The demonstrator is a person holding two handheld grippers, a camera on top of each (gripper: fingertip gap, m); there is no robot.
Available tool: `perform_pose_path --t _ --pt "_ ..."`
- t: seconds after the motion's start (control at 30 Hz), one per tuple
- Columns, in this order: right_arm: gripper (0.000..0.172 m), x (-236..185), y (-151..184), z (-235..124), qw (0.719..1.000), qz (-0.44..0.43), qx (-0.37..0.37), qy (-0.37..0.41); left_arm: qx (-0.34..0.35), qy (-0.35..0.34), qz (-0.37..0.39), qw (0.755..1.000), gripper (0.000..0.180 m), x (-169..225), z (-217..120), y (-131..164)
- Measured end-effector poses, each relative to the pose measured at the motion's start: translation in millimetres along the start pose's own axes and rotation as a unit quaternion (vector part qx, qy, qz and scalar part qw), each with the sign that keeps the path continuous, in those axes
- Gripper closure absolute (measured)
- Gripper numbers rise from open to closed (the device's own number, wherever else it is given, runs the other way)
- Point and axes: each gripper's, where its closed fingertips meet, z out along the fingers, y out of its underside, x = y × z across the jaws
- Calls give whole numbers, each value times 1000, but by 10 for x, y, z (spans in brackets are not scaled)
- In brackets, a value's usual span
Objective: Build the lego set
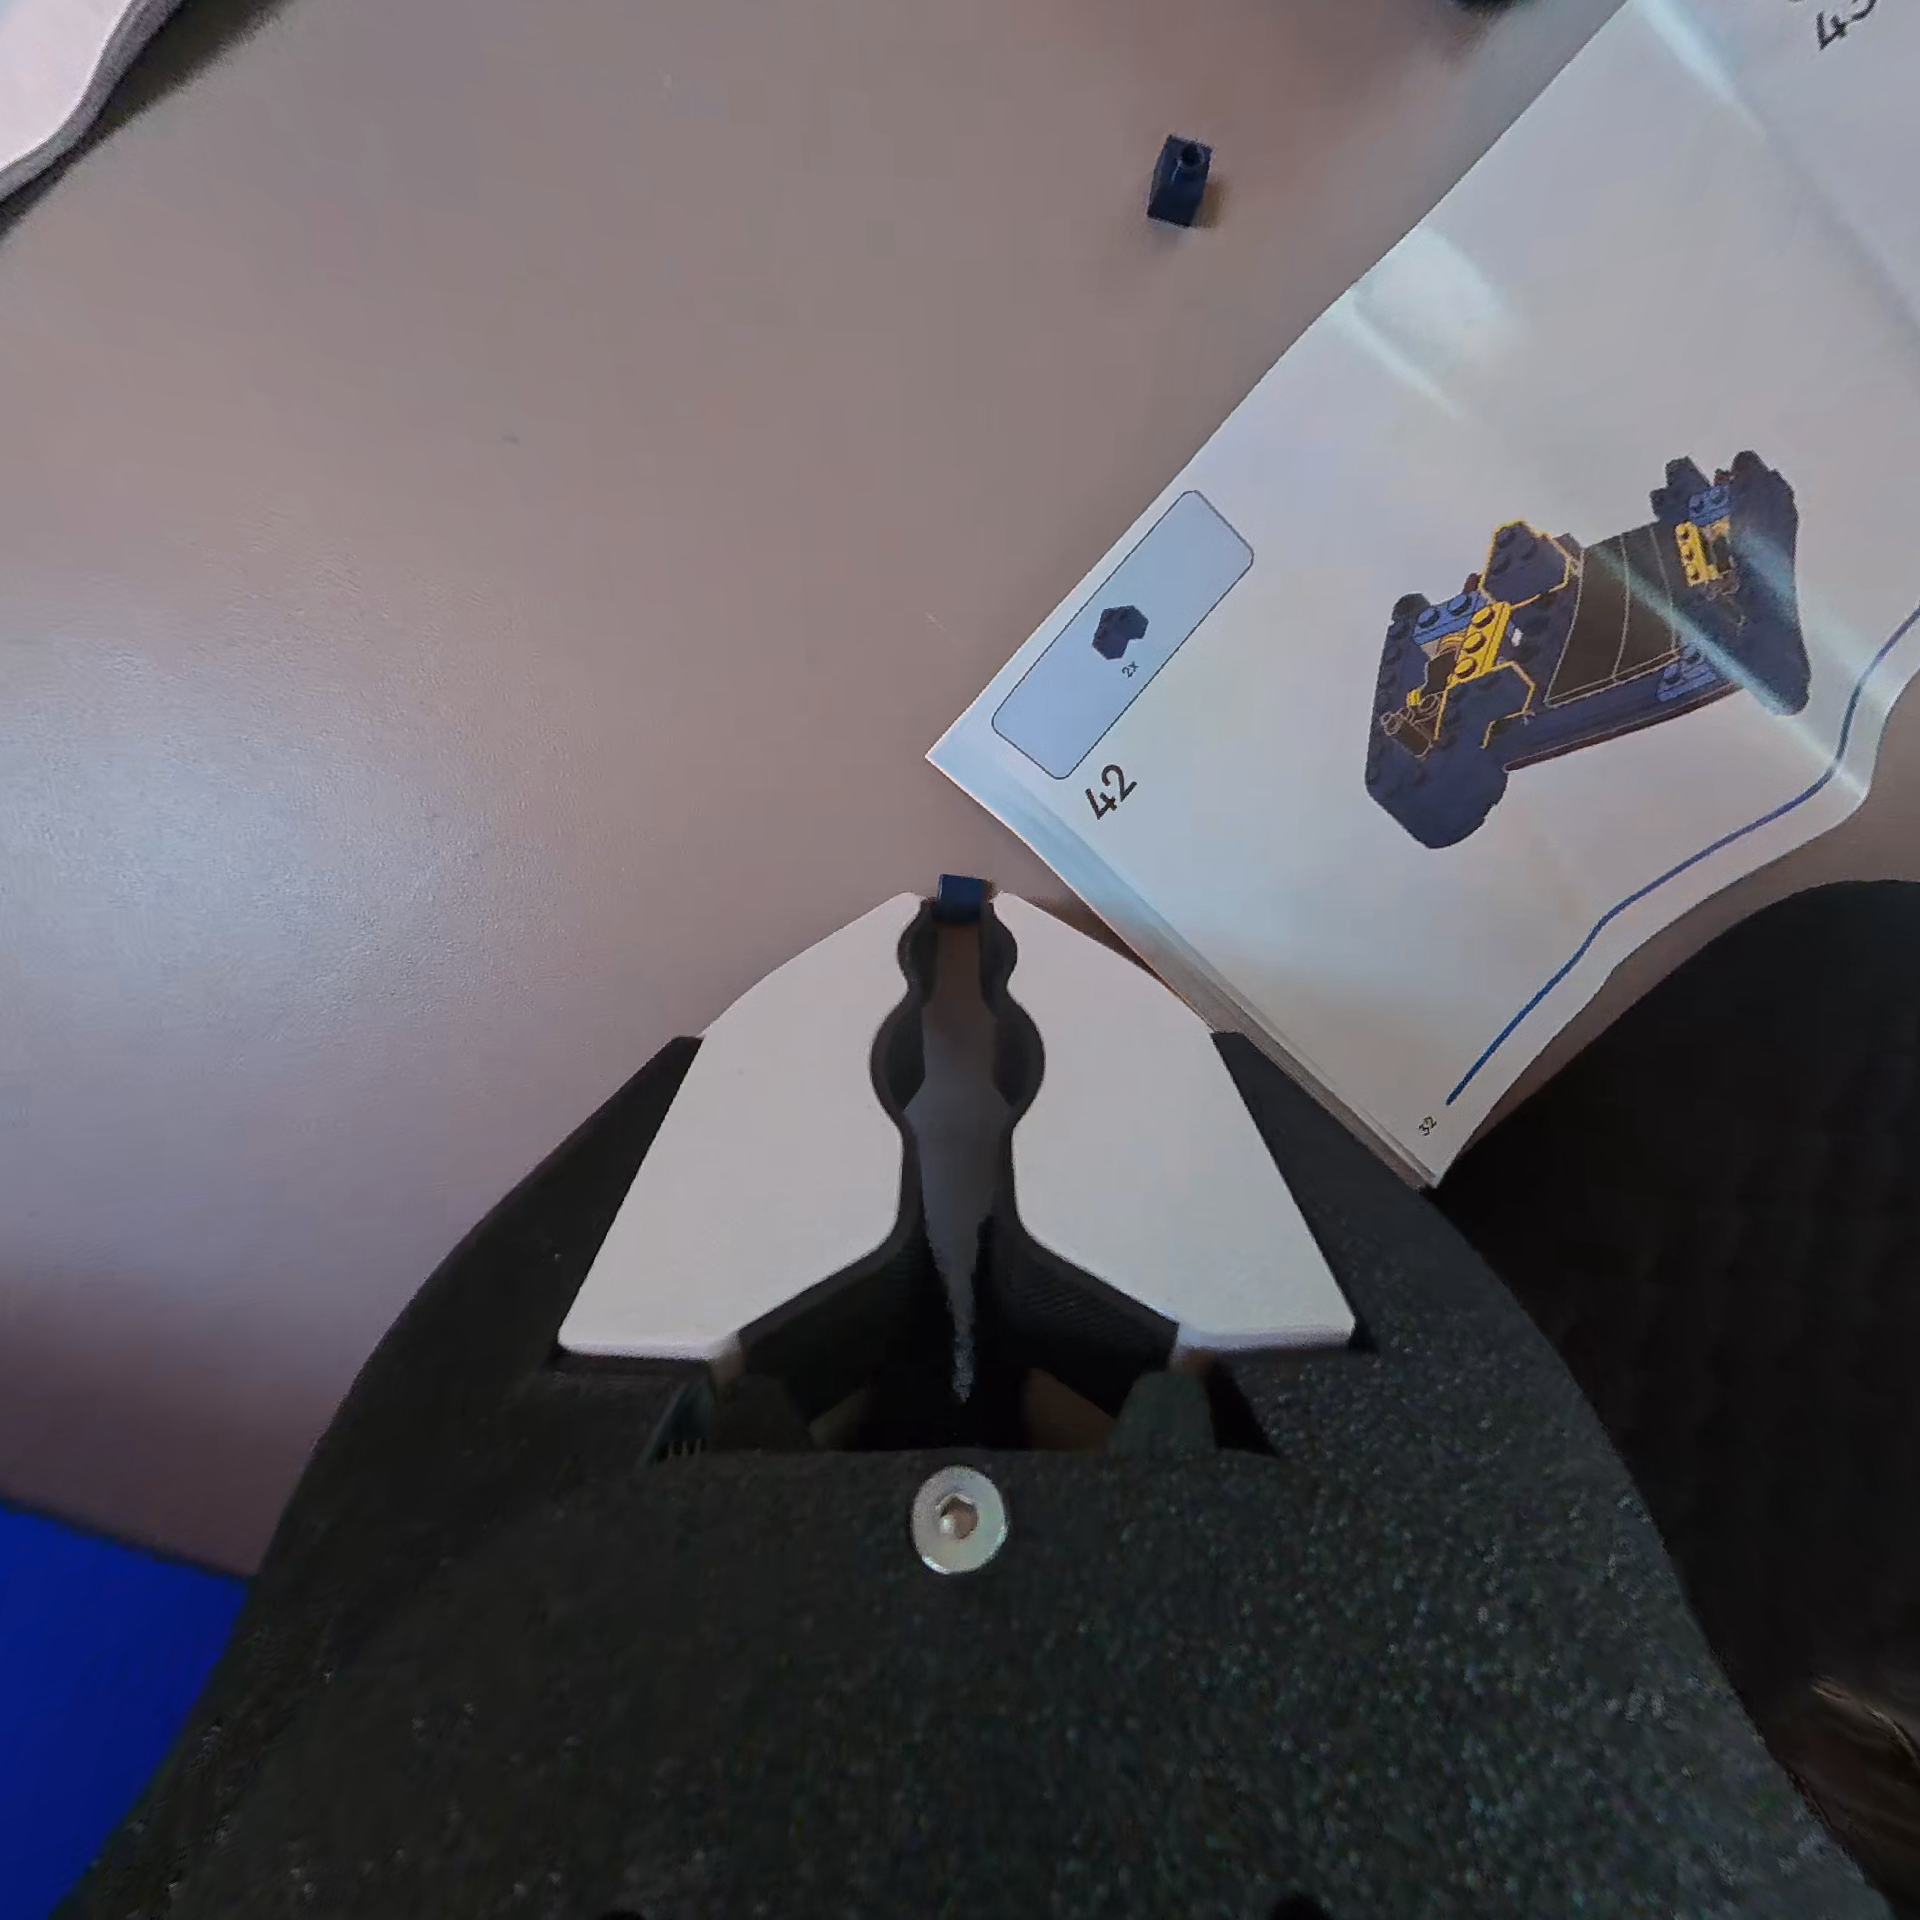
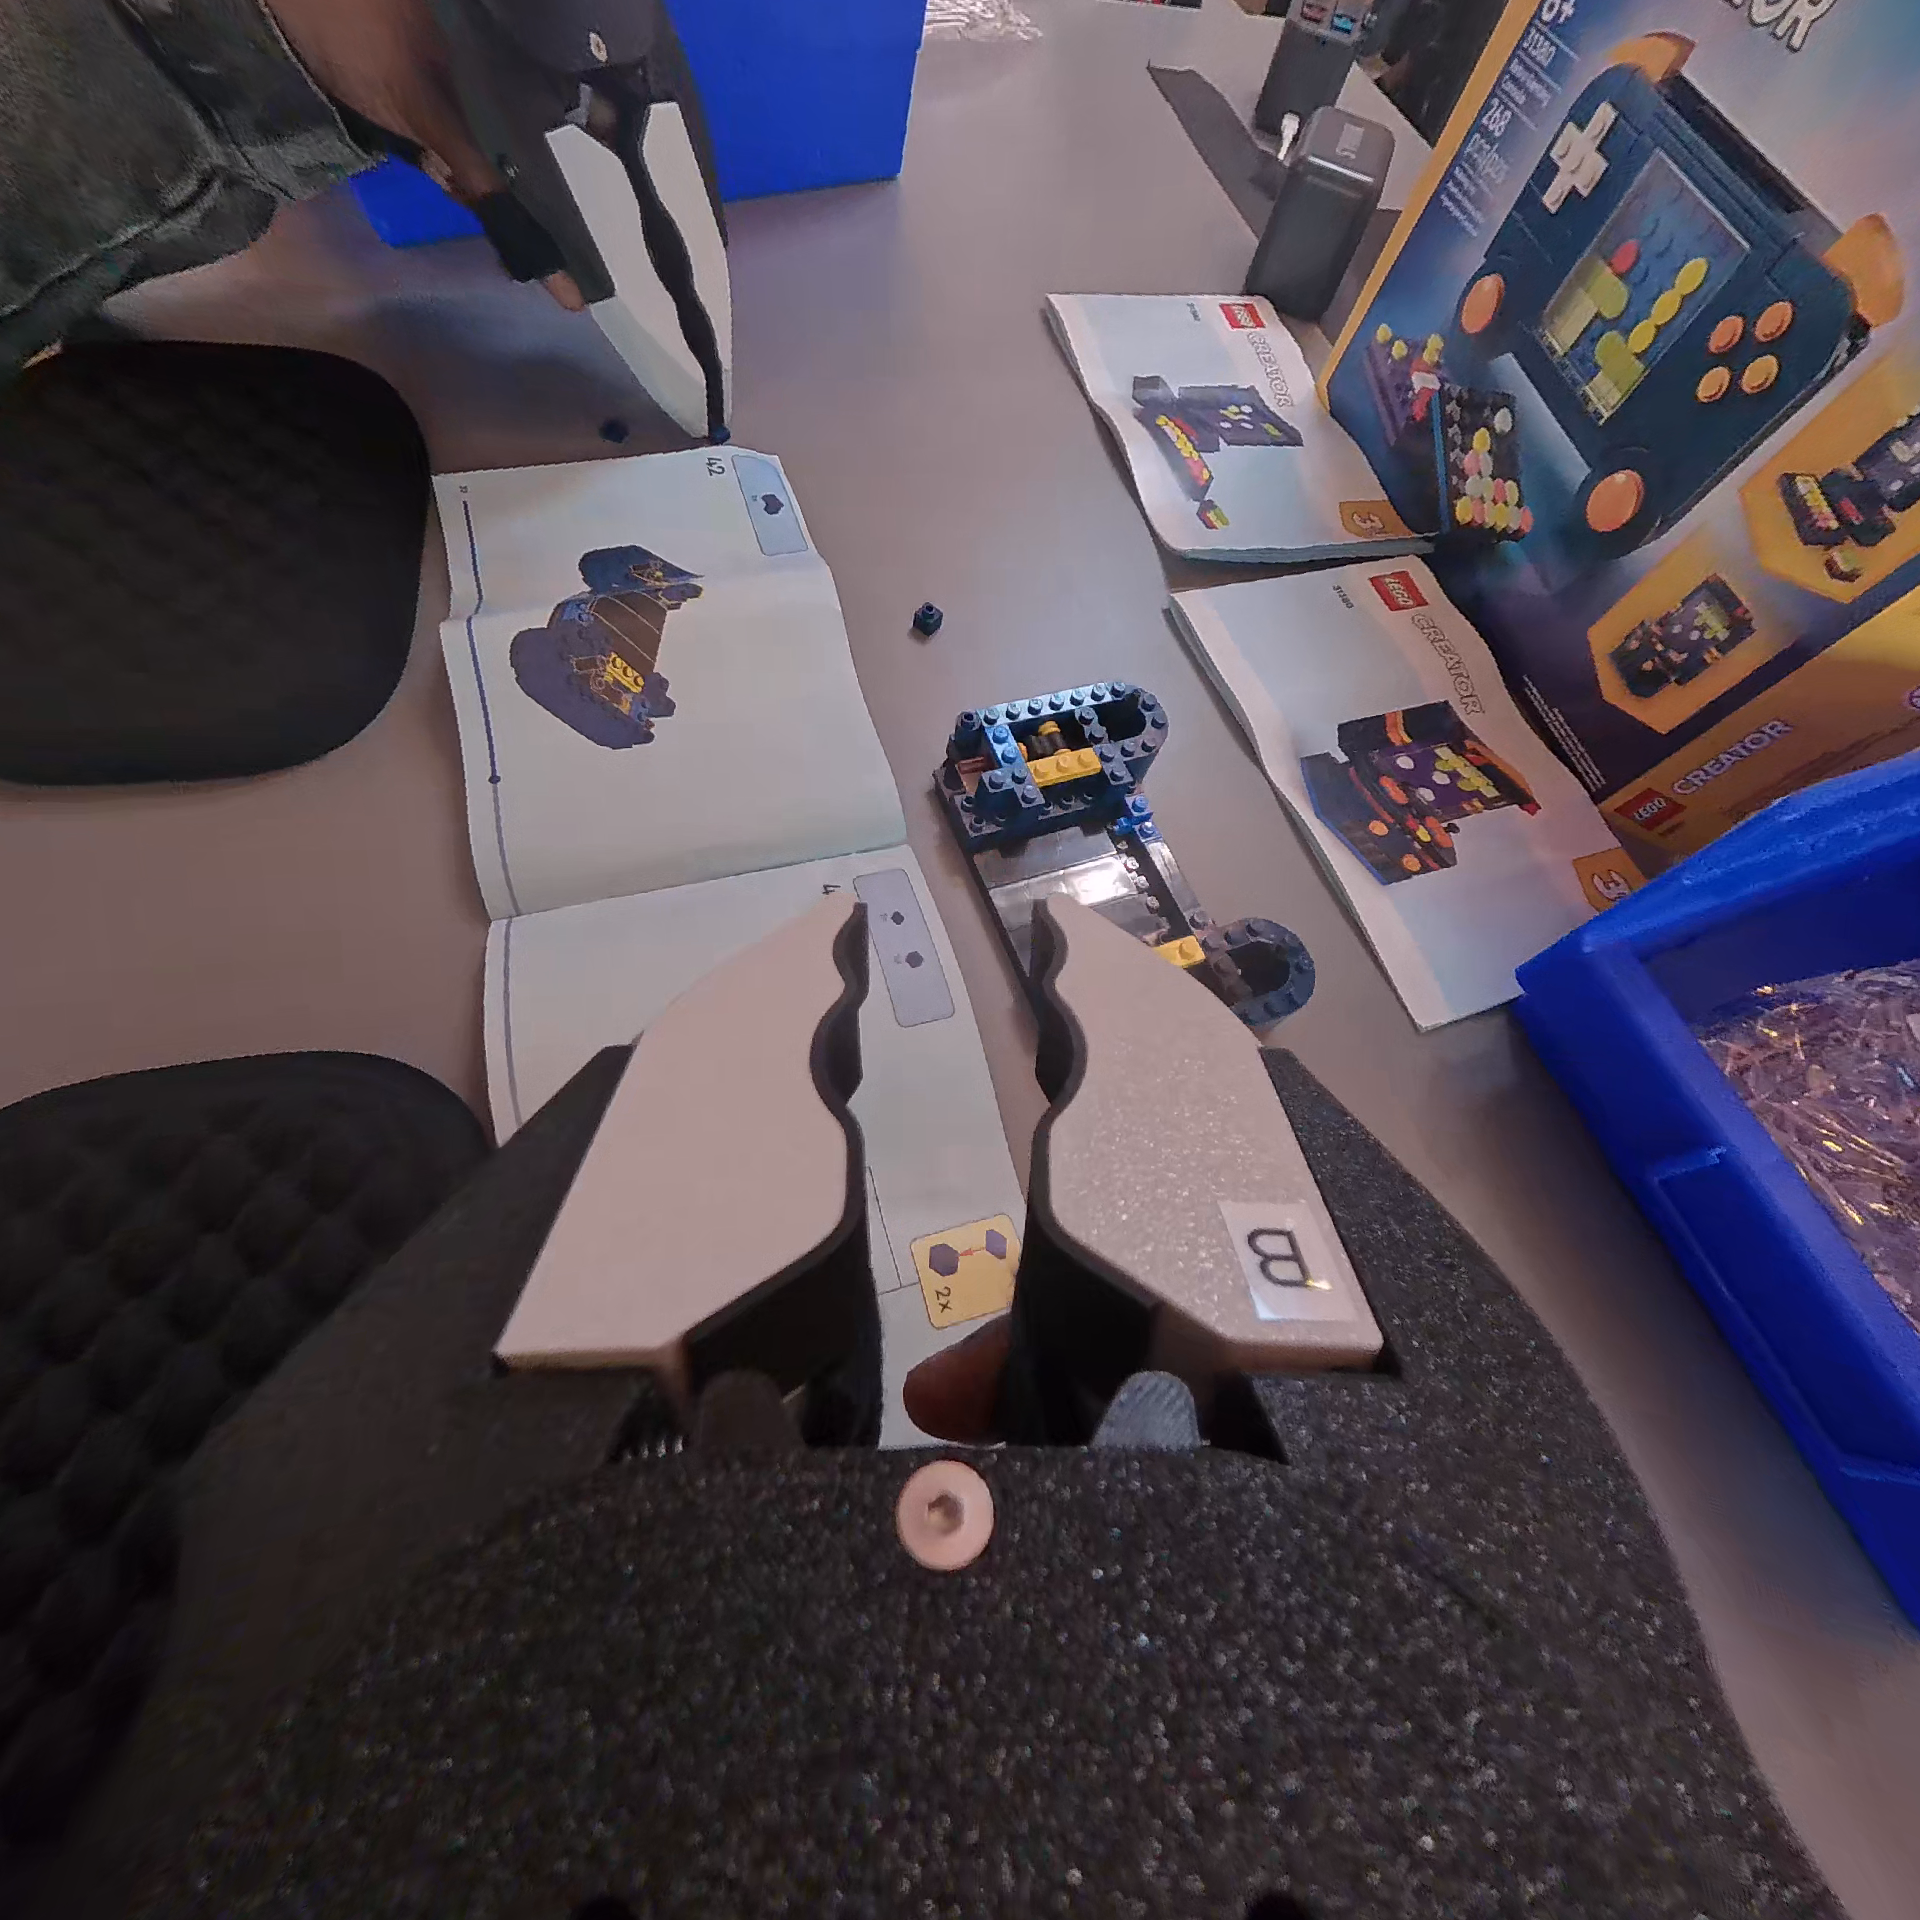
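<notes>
left gripper: jaws nearly closed, their very tips pinched on a small blue brick, both fingertips against its sides. the brick sat at table level, just left of the near corner of the open booklet; whether it rested on the table or was raised clear could not be told. in the right wrist view the same gripper stood steeply over the far corner of the booklet, a speck of blue at its tips.

right gripper: jaws moderately open and holding nothing, the booklet page showing plainly between the fingers. it hovered above the booklet's near page, the right finger overlapping the near end of the part-built model.

handling, as judged: the brick appeared rigid, very light, smooth-sided plastic, likely to slip or pop out of a tip pinch that was off-centre; flat opposite faces offered the surest hold, with light pressure. the model looked stiff but liable to shed pieces if pressed unevenly; its long flat base seemed the safest place to take hold.

other items: a second dark brick lay loose, well beyond the left gripper; another lay between booklet and model. two closed booklets, a printed box and a blue bin lay to the right; black pads to the left.
</notes>
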Motion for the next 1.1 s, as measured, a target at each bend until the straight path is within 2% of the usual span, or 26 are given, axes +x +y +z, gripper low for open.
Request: perform_pose_path --t 0.1,0.23,0.33,0.47,0.63,0.7,0.83,0.93,1.0,1.03,1.1 --pt "142 -59 -77 44 1000 3 20 -14 25 -17 9 999 174 -53 -7 -28" --pt "146 -206 -299 179 995 40 75 -56 131 -45 96 986 174 133 -214 -338" --pt "155 -340 -508 347 982 108 125 -95 207 -52 198 957 173 562 -400 -660" --pt "158 -565 -646 618 950 220 147 -164 274 -97 333 897 173 1184 -496 -1026" --pt "156 -717 -771 657 914 285 180 -224 302 -146 384 860 174 1516 -500 -1250" --pt "156 -751 -794 645 911 285 185 -235 300 -144 387 860 173 1557 -471 -1267" --pt "169 -789 -800 649 913 275 184 -239 305 -147 392 856 174 1585 -451 -1279" --pt "170 -792 -823 606 908 275 192 -251 324 -138 379 856 173 1620 -484 -1302" --pt "169 -788 -906 502 892 280 225 -275 375 -80 320 866 170 1697 -582 -1358" --pt "169 -784 -961 435 879 286 246 -291 412 -28 266 871 169 1744 -661 -1396" --pt "169 -782 -1054 320 859 287 284 -314 480 129 131 858 171 1863 -844 -1459"
